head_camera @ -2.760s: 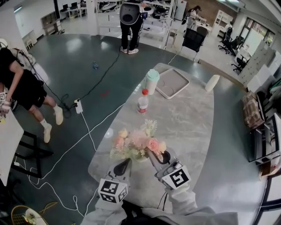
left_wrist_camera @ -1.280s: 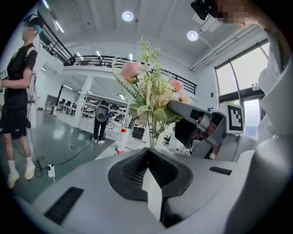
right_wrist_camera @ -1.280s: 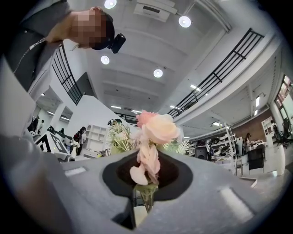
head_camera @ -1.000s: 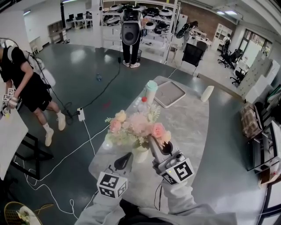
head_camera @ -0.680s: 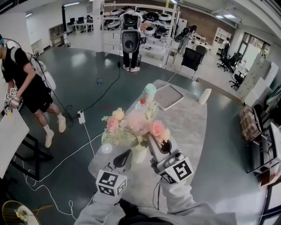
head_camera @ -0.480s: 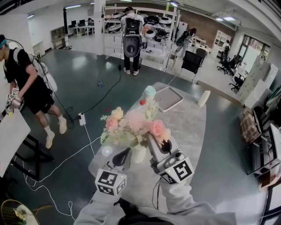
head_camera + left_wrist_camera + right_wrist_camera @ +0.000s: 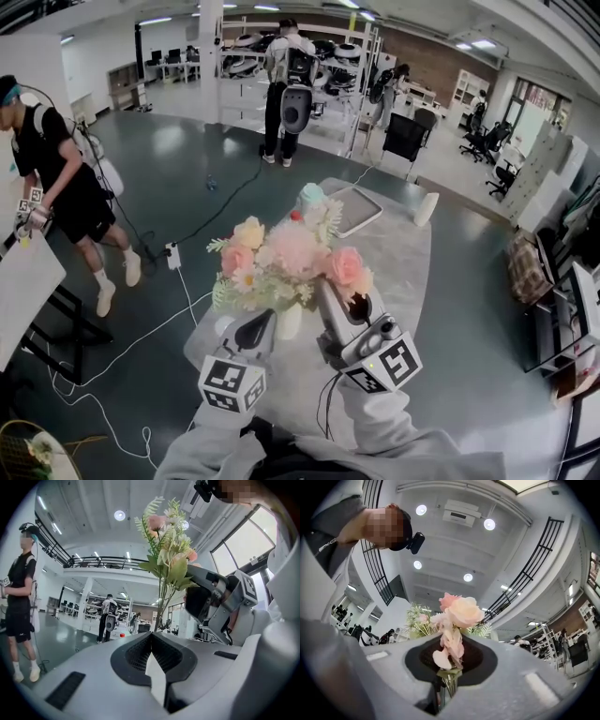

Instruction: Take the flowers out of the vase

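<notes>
head view: the artificial flowers are sitting in a small white vase over the near end of the marble table, not yet out. the right gripper is pinching the stems just under the blooms. the left gripper is pressing in at the vase's side. farther along, a tray is lying flat and a teal-lidded cup is poking out behind the blooms, contents not showing.

left gripper view: the jaws are sitting almost together with a thin white edge wedged between the pads, looking like the vase rim. green stems are rising just beyond them.

right gripper view: the jaws are clamping narrow on the bunched stems, with pink and cream blooms spilling over the pads.

handling: the bunch is looking light, soft and springy with crushable petals, so the stems are the place to grip, not the heads. the vase is looking small, smooth and tippy, so it is needing a steady hold while the stems are sliding straight up.
</notes>
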